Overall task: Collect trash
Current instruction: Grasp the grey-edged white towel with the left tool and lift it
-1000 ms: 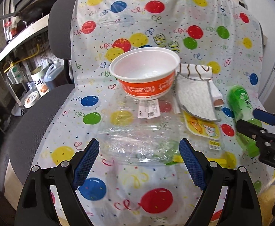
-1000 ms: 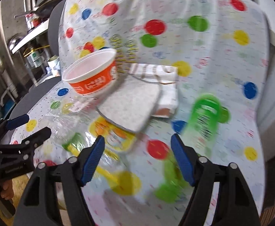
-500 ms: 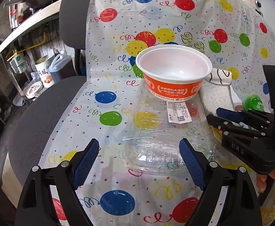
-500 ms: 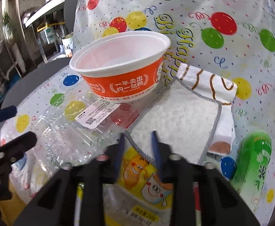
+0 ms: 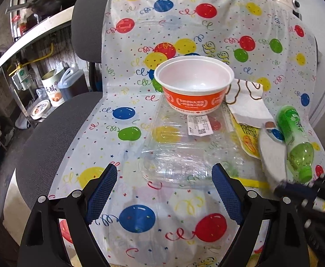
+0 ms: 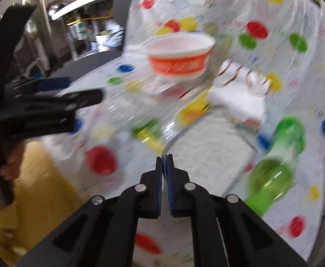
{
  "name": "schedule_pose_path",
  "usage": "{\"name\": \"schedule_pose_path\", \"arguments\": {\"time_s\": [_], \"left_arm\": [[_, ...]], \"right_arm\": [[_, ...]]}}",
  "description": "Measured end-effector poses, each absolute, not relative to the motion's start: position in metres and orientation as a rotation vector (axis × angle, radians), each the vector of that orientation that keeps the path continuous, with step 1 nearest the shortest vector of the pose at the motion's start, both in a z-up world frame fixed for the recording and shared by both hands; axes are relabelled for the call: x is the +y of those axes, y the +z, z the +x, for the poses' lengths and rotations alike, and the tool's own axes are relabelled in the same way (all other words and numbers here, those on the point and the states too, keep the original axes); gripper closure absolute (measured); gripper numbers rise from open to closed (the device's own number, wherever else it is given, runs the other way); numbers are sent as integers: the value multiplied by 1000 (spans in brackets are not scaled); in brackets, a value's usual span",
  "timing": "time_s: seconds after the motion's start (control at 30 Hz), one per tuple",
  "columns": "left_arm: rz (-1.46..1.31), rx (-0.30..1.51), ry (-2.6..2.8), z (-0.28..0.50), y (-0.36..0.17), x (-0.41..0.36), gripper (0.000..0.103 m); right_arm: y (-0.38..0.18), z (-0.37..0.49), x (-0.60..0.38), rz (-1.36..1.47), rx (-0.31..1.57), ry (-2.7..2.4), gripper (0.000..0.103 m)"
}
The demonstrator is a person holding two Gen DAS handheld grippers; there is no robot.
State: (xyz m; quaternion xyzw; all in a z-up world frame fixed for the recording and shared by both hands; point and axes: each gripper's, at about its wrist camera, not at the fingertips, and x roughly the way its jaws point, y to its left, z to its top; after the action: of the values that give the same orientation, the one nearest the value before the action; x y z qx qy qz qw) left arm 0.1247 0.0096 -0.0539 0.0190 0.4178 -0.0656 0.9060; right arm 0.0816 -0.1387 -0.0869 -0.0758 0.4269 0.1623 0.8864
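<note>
1. Your left hand-held gripper (image 5: 164, 191) stands with its blue pads wide apart and nothing between them, hovering just in front of the near edge of the clear plastic container (image 5: 184, 151).
2. Your right hand-held gripper (image 6: 165, 158) has its pads brought together on the near edge of the white cloth with grey trim (image 6: 209, 155); the thin edge sits pinched between the tips.
3. From the left wrist view, that cloth (image 5: 272, 153) curves upward at the right, and the right hand-held gripper (image 5: 295, 189) appears as a blurred dark shape at its lower end.
4. The trash lies on an office chair (image 5: 51, 133) draped with a balloon-print plastic sheet (image 5: 140, 200).
5. The orange and white paper bowl (image 5: 193, 86) stands upright and empty, resting on the far part of the clear container.
6. A white label (image 5: 200, 128) is stuck on the container just below the bowl.
7. The green plastic bottle (image 5: 295, 138) lies on its side at the right, cap towards you, just beside the lifted cloth.
8. A yellow snack wrapper (image 5: 248, 138) lies flat between the container and the cloth.
9. A white paper napkin with brown squiggles (image 5: 247, 98) sits just right of the bowl.
10. The right wrist view is heavily blurred; your hand (image 6: 9, 160) holding the left hand-held gripper (image 6: 82, 91) shows at its left edge.
</note>
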Motion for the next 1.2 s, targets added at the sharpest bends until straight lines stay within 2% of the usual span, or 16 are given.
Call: {"name": "schedule_pose_path", "arguments": {"time_s": [0.07,0.1,0.13,0.2,0.5,0.6,0.73,1.07,1.17,1.2], "left_arm": [[49,863,-135,119,-52,5,16],[54,860,-137,116,-51,4,16],[58,858,-139,114,-50,2,16],[74,855,-151,109,-48,-3,16],[103,872,-388,86,-46,-58,16],[135,873,-456,80,-50,-86,16],[235,890,-486,79,-67,-123,16],[363,934,-450,82,-111,-156,16],[362,923,-471,80,-113,-155,26],[371,911,-480,78,-113,-156,39]], "right_arm": [[-89,75,-140,-144,883,346,88],[-87,73,-139,-137,869,333,74],[-83,68,-144,-120,848,324,64],[-72,59,-156,-89,814,309,57],[-43,34,-234,-4,704,42,56],[-44,30,-257,51,692,2,51],[-50,28,-276,89,688,-41,46],[-64,26,-300,145,708,-65,45],[-67,27,-302,150,716,-68,45],[-68,28,-303,151,718,-70,45]]}}
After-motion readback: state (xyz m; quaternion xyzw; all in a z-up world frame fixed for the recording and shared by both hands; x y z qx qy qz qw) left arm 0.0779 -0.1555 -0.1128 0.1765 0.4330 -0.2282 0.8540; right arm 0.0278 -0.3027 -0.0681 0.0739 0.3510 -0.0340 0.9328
